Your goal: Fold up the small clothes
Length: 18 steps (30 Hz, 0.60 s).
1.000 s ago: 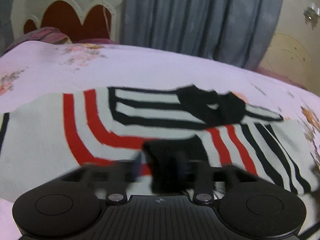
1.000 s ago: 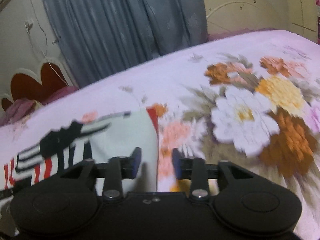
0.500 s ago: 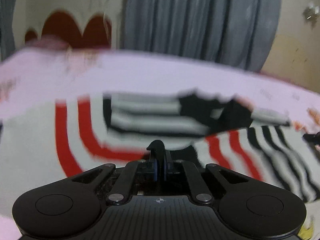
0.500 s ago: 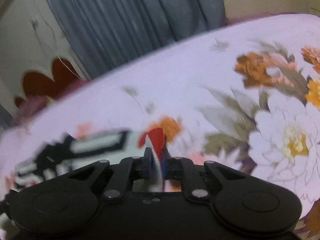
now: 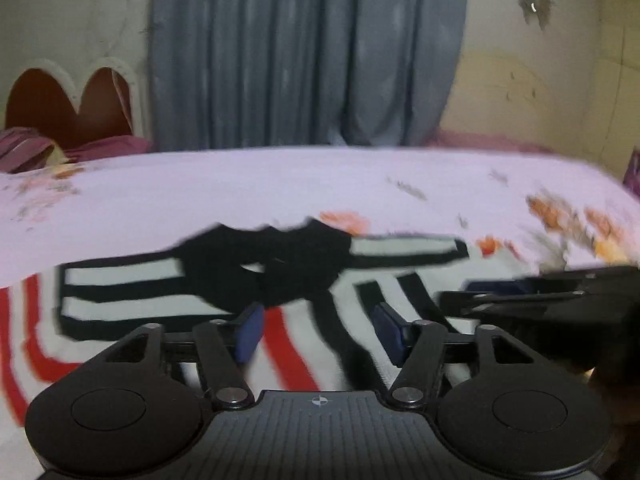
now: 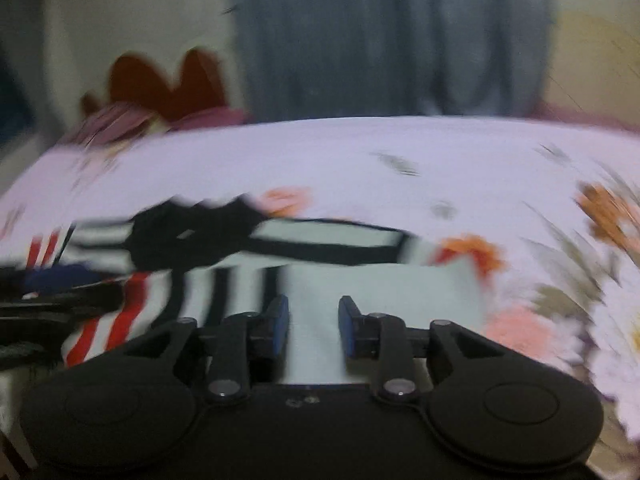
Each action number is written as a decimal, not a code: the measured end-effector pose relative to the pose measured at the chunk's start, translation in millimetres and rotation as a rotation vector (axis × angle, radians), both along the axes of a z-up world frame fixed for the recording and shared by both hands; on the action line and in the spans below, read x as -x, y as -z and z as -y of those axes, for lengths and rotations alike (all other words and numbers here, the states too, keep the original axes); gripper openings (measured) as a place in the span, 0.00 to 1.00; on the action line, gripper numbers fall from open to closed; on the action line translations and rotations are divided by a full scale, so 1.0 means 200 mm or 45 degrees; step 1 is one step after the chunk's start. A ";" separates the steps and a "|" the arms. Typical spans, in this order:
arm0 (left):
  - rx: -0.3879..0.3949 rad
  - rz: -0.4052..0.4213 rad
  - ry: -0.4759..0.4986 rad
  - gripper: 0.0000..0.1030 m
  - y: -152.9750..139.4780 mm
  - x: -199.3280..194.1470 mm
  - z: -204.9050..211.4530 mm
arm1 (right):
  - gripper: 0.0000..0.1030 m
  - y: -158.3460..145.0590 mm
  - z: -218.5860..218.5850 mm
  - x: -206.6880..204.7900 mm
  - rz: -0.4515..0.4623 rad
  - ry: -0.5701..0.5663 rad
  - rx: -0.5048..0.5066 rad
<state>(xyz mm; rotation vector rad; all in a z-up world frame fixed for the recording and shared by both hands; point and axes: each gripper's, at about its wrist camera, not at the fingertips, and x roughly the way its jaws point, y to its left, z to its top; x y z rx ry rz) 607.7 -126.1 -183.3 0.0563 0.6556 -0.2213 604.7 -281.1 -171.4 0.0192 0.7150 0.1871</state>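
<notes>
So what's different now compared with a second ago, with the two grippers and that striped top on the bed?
Half a second ago both grippers pinched the white top with red and black stripes. Now the left gripper and right gripper are opening, cloth released, its right side folded inward. The grippers have closed in on each other. The garment remains on the lilac floral bedsheet.

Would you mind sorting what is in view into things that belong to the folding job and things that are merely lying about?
Part of the job:
- striped garment, lying on the bedsheet
- left gripper, jaws opening, nothing pinched
- right gripper, jaws opening, nothing pinched

Just there:
- floral bedsheet
- grey curtain
- headboard
- purple pillow
</notes>
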 end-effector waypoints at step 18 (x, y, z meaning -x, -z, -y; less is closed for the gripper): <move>-0.124 -0.084 -0.043 0.60 0.09 0.16 -0.18 | 0.13 0.02 0.16 0.29 -0.065 0.194 0.112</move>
